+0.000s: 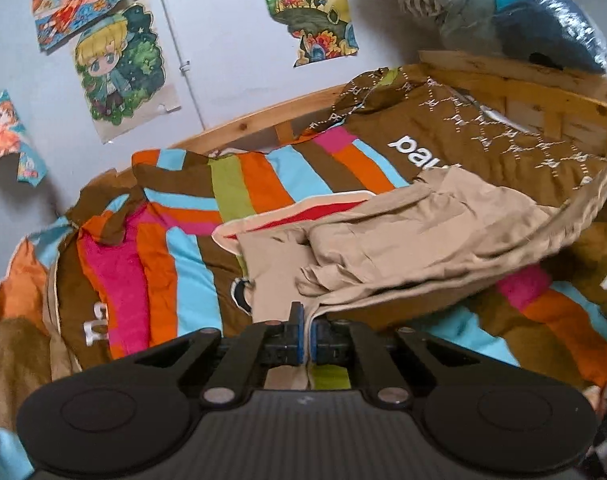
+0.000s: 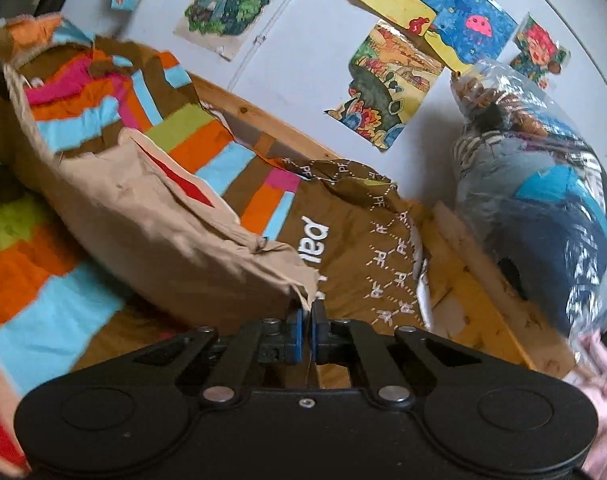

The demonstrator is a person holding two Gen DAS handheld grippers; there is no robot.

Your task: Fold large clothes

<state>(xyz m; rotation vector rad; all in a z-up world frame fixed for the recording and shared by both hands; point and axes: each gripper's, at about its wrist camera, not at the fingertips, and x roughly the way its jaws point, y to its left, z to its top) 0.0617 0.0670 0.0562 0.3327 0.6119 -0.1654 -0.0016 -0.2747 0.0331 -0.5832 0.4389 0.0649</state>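
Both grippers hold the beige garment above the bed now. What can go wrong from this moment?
1. The left gripper and the right gripper each pinch only a thin edge of the beige garment, so a corner may slip out.
2. The garment hangs bunched and wrinkled, so the fold may come out uneven.
3. The striped bedspread under it is rumpled, so the garment may not lie flat.

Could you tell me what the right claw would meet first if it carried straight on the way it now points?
Probably the brown bedspread just beyond the beige garment edge that the right claw pinches; depth is unclear.
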